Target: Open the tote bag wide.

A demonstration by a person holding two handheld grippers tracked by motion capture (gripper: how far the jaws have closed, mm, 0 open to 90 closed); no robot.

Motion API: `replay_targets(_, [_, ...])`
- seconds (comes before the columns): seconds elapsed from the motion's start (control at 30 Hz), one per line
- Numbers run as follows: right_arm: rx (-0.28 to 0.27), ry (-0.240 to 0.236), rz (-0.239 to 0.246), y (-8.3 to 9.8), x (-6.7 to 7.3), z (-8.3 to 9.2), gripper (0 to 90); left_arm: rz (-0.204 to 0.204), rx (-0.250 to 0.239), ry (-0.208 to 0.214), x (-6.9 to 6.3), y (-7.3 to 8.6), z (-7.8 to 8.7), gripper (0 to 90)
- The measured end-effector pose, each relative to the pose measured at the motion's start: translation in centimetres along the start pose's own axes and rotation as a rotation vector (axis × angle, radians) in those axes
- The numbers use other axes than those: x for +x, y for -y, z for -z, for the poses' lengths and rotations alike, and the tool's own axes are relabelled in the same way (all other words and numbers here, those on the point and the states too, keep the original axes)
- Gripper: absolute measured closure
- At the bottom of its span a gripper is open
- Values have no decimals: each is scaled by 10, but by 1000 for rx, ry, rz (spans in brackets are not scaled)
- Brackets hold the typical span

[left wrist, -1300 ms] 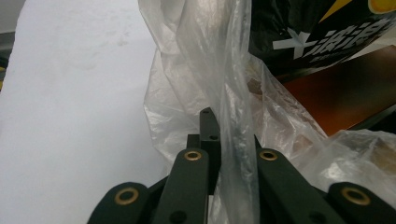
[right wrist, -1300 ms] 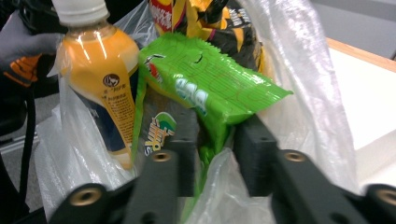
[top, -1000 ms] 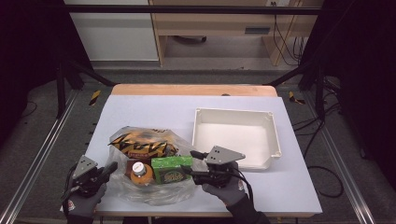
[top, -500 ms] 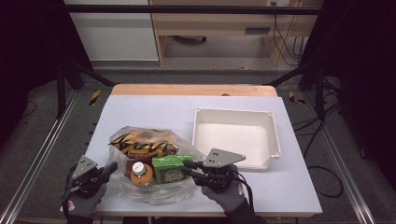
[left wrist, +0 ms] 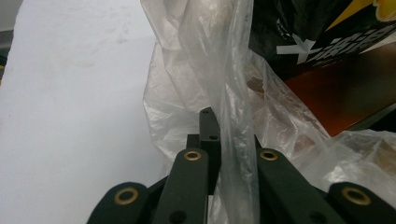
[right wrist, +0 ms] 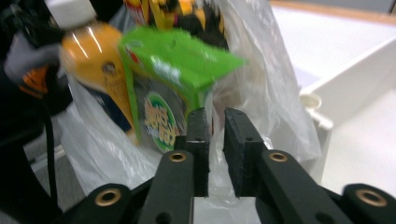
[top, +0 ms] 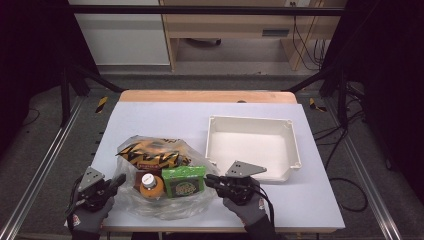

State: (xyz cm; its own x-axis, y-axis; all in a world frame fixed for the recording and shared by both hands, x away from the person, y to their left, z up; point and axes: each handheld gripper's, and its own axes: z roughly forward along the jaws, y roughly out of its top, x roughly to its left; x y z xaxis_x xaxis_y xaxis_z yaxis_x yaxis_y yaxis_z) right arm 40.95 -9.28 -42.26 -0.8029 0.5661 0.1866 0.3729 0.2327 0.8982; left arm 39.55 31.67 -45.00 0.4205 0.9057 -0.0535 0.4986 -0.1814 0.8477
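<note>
Your left gripper (top: 116,181) pinches the plastic bag (top: 150,210) edge at 9 o'clock, anchoring it on the desk (top: 165,117). Your right gripper (top: 210,181), fingers just closing on film at 3 o'clock, spreads the mouth. Farther off sits the white bin (top: 250,125).

Clear plastic bag (top: 165,200) of groceries slumps at the table's near edge

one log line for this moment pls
left gripper: shut on plastic bag | right gripper: just closing on bag edge | white bin: empty
</note>
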Motion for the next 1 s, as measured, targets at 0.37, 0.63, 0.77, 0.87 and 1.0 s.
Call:
replay_targets(0.37, [-15, -40, 16, -4, 6, -9, 518, 0, -1, -2, 0, 0, 0, 870])
replay_targets(0.63, [4, -82, 27, -13, 6, -31, 528, -1, -1, 0, 0, 0, 0, 869])
replay_targets(0.77, [23, -78, 52, -16, 10, -36, 624, -2, -2, 0, 0, 0, 0, 870])
replay_targets(0.87, [27, -81, 59, -16, 10, -33, 735, -2, -4, 0, 0, 0, 0, 869])
replay_targets(1.0, [13, -94, 77, -17, 12, -29, 768, -1, -8, -1, 0, 0, 1, 866])
